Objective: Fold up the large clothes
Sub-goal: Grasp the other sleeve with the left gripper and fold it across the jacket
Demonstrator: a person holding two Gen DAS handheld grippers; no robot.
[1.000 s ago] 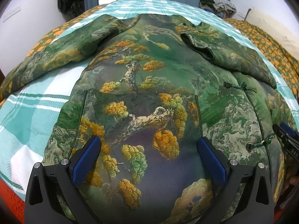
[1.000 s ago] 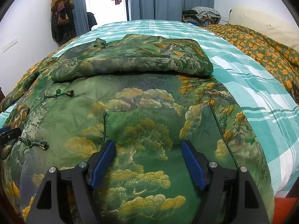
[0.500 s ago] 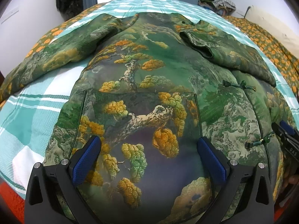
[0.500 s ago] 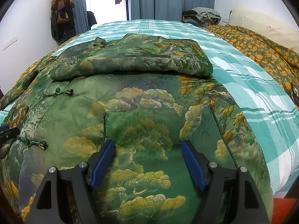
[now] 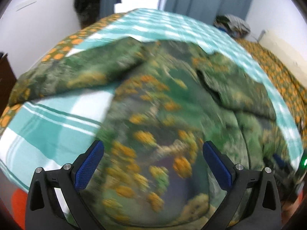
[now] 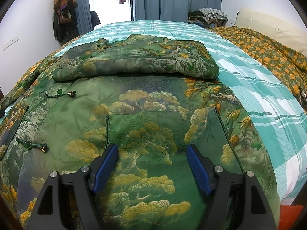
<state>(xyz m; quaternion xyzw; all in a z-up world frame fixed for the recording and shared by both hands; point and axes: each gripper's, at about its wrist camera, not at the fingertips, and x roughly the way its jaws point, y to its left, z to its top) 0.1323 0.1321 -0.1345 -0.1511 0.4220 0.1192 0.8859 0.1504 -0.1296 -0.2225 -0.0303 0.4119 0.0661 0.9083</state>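
I see the green printed jacket [image 6: 145,99] laid flat on the checked bedsheet [image 6: 268,103], one sleeve folded across its chest. My right gripper [image 6: 152,164] hangs over the jacket's lower part, jaws spread, nothing pinched. My left gripper [image 5: 153,164] is likewise spread; that view is blurred, so contact is probably nil.

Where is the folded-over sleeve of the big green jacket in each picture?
Left wrist view: the folded sleeve lies upper right, across the jacket's chest, blurred.
Right wrist view: the folded sleeve stretches across the upper middle, beyond the open right gripper.
Shared landmark: the teal checked bedsheet under the jacket, with the blue curtains beyond it.
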